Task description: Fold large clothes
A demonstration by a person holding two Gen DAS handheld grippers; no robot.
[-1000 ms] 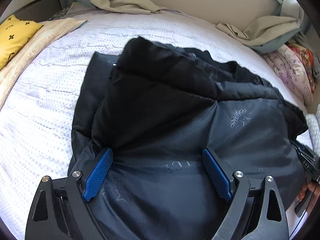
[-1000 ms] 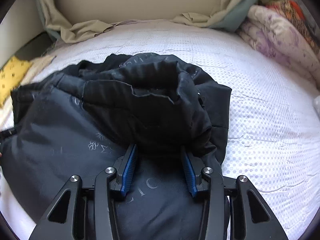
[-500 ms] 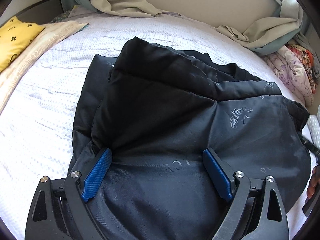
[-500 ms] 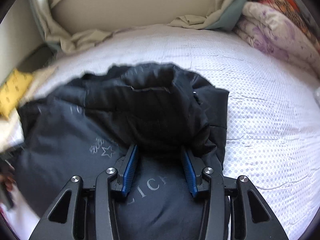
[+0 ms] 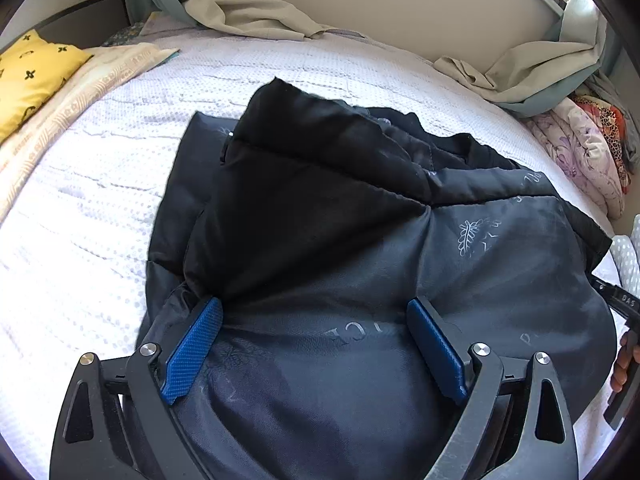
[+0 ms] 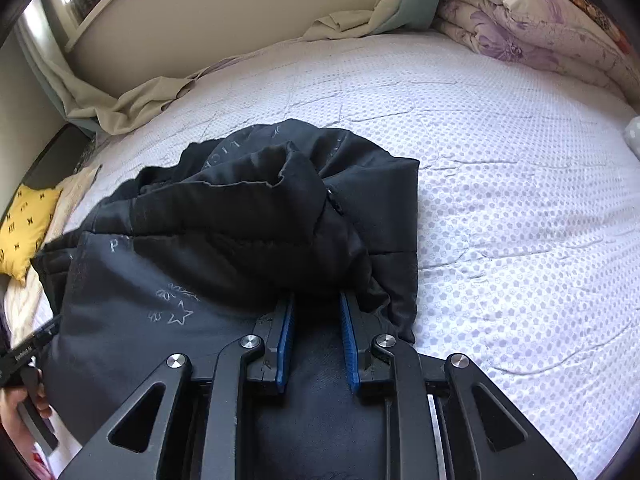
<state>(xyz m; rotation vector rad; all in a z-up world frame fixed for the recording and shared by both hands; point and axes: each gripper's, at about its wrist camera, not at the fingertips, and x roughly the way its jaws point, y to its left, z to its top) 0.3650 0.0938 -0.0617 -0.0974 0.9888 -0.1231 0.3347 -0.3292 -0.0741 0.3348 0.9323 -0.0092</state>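
Both tools angled steeply down over the bed (image 5: 100, 184).

Left gripper (image 5: 316, 344): jaws spread wide, blue pads (image 5: 194, 350) resting on the dark padded jacket (image 5: 340, 240), a broad swell of fabric bulging between them, no pinch to be seen. Right gripper (image 6: 316, 340): jaws narrow and closing, blue pads (image 6: 285, 344) nearly parallel, a fold of the jacket (image 6: 240, 240) running between them; pad contact with the cloth not clear from this angle.

Jacket heaped on the white dotted bedcover, nearer the near edge of the bed than the far one, black lining turned up over the printed grey outer side. In the left wrist view, long axis slanting from the near edge toward the far edge, one black corner pointing at the far edge. In the right wrist view, the bunched end rolled into a tube-like opening facing the far edge.

Seen from the left wrist only: full width of the garment, the beige strip of cloth (image 5: 68, 108) along the bed's left edge, and a hand (image 5: 624, 364) on the other tool's handle at the right rim. Seen from the right wrist only: bare cover out to the bed's right edge, and the flowered quilt (image 6: 520, 20) at the far right corner. Yellow pillow (image 5: 28, 80) at the far left corner, crumpled beige sheet (image 5: 248, 12) along the far edge, both in either view.
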